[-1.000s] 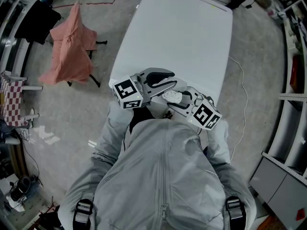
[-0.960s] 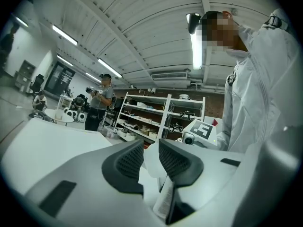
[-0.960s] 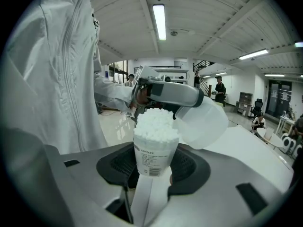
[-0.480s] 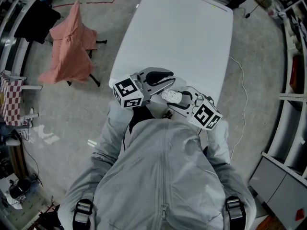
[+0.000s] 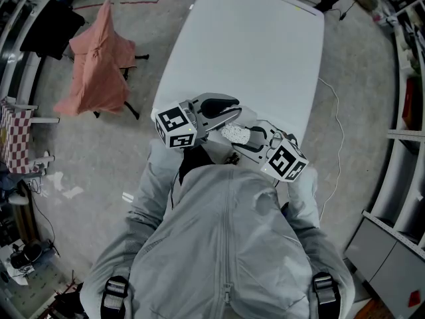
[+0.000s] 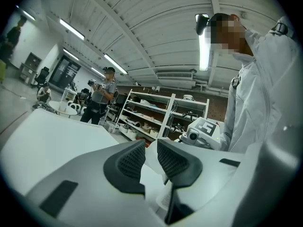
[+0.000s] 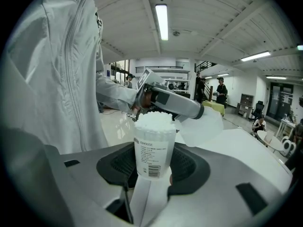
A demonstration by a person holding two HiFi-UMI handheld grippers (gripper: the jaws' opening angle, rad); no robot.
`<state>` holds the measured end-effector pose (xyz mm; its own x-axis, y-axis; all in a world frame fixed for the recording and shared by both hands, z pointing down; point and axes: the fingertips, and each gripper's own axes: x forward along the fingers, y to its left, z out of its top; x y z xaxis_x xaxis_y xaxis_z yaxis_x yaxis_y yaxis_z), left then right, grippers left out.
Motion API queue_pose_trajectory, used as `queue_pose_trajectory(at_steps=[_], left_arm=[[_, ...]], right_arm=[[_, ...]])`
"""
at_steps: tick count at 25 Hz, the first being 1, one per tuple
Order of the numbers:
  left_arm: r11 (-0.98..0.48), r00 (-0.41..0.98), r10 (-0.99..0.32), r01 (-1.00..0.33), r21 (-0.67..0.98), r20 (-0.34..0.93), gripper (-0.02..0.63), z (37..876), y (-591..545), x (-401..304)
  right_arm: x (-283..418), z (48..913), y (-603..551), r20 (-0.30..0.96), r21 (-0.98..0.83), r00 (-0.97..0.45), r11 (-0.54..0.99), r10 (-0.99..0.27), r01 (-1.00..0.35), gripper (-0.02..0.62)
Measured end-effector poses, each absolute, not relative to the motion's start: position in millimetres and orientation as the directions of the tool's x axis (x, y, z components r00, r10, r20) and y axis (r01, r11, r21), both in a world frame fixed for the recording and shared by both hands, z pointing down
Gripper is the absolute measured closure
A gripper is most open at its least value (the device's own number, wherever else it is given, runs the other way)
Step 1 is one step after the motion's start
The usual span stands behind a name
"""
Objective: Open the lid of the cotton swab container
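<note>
The cotton swab container (image 7: 152, 145), a clear tube with a printed label, stands upright between the pads of my right gripper (image 7: 153, 165), which is shut on it. Its top is uncovered and white swab tips (image 7: 154, 118) show. The translucent lid (image 7: 204, 126) hangs off to the right of the tube's mouth, clamped in my left gripper (image 7: 191, 111). In the left gripper view the lid (image 6: 152, 168) sits pinched between the two dark pads (image 6: 176, 161). From the head view both grippers meet over the table's near end, with the container (image 5: 237, 134) between them.
The white table (image 5: 252, 45) stretches away from me. An orange cloth on a stand (image 5: 99, 58) is on the floor at left. Shelving (image 5: 405, 111) lines the right side, and a cable (image 5: 335, 125) runs along the floor. A person (image 6: 102, 96) stands in the background.
My left gripper has drifted slightly left and up. The right gripper and the container have stayed in place.
</note>
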<state>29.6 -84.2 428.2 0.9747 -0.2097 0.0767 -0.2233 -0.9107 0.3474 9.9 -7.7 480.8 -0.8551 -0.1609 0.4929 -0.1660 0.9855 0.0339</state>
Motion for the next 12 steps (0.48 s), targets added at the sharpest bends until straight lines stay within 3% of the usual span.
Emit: queue_pose_trajectory(at_steps=[12], left_arm=[[-0.918,0.971,-0.226,-0.239,0.318,0.076,0.517,429.4,-83.5,33.7]], right_arm=[[15.7,483.5,-7.3,0.483,0.009,-0.86,0.983,-0.164,-0.182,0.376]])
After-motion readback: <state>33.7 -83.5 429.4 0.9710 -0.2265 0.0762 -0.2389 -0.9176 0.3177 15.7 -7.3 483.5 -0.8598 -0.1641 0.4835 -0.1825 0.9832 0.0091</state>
